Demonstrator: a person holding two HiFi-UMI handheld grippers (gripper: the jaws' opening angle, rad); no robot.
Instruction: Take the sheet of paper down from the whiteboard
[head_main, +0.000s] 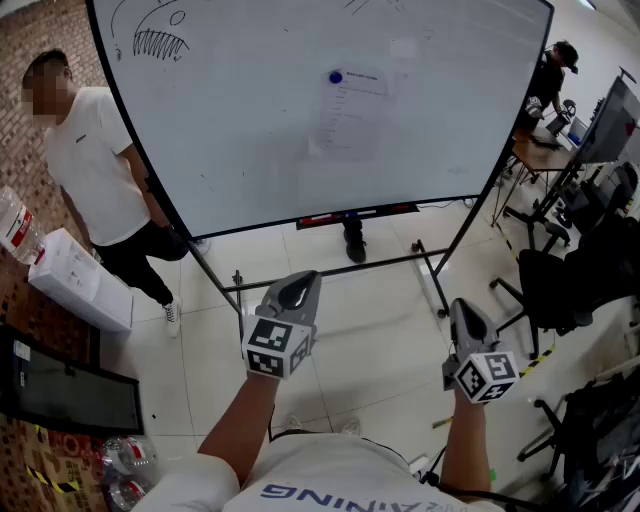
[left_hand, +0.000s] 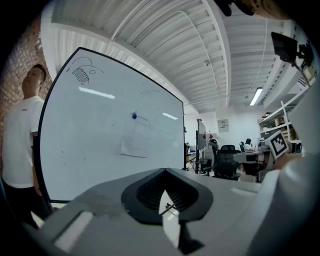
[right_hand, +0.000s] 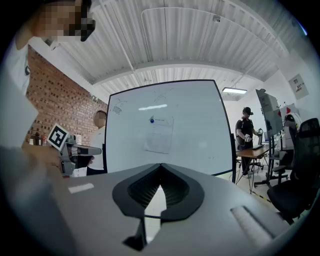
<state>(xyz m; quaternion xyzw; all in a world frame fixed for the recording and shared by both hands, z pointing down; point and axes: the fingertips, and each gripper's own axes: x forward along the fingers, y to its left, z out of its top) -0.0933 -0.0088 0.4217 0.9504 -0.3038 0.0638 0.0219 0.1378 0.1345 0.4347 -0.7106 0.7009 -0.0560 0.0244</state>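
A white sheet of paper (head_main: 348, 112) hangs on the whiteboard (head_main: 240, 130), pinned at its top left by a blue magnet (head_main: 335, 77). The left gripper view shows the sheet of paper (left_hand: 135, 138) ahead and far off; the right gripper view shows the sheet of paper (right_hand: 160, 134) likewise. My left gripper (head_main: 297, 287) and right gripper (head_main: 464, 312) are both held low in front of me, well short of the board, roughly level. Both are shut with nothing between the jaws.
A person in a white T-shirt (head_main: 92, 170) stands at the board's left edge. Another person (head_main: 548, 75) works at a desk (head_main: 540, 152) at the right. Office chairs (head_main: 565, 285) stand at the right, and the board's stand legs (head_main: 330, 270) cross the floor ahead.
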